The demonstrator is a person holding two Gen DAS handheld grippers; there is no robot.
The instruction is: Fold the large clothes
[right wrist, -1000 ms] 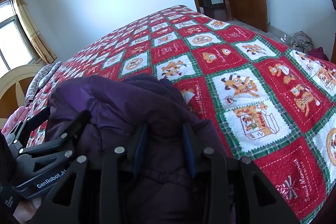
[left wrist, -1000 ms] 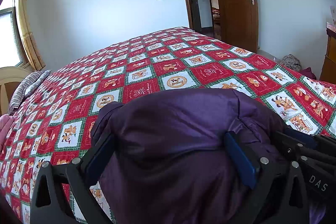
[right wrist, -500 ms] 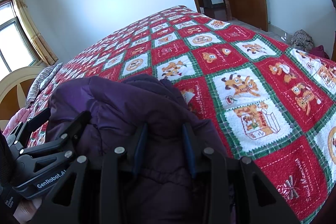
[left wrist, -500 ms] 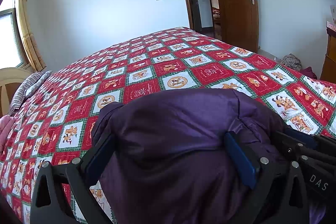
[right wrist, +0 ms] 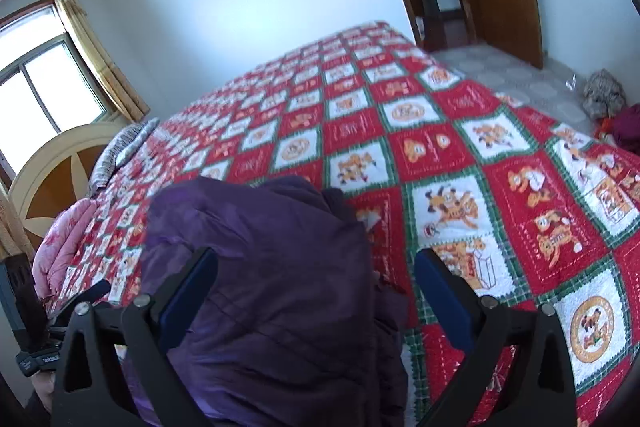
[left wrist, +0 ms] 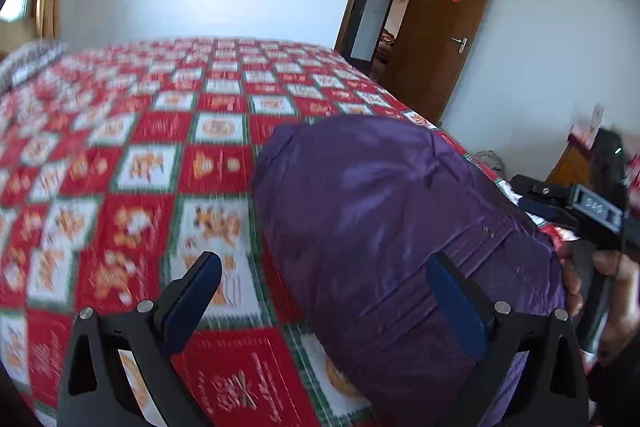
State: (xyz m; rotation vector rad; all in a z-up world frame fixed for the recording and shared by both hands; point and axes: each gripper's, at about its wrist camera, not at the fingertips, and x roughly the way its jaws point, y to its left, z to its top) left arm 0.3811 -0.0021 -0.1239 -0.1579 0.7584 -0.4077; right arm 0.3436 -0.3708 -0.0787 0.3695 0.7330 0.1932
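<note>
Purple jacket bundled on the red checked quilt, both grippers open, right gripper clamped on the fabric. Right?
Not quite. The right gripper is not clamped: in the right wrist view its jaws stand wide apart over the purple jacket, pinching nothing. The rest holds: the jacket is bundled on the red checked quilt, and the left gripper is open too.

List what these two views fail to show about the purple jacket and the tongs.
- Left wrist view: the quilt pattern is smeared by motion blur.
- Both views: the purple jacket runs off the bottom edge, so its folds stay unseen.
- Right wrist view: the left tongs are mostly hidden behind the right tongs' frame.
</note>
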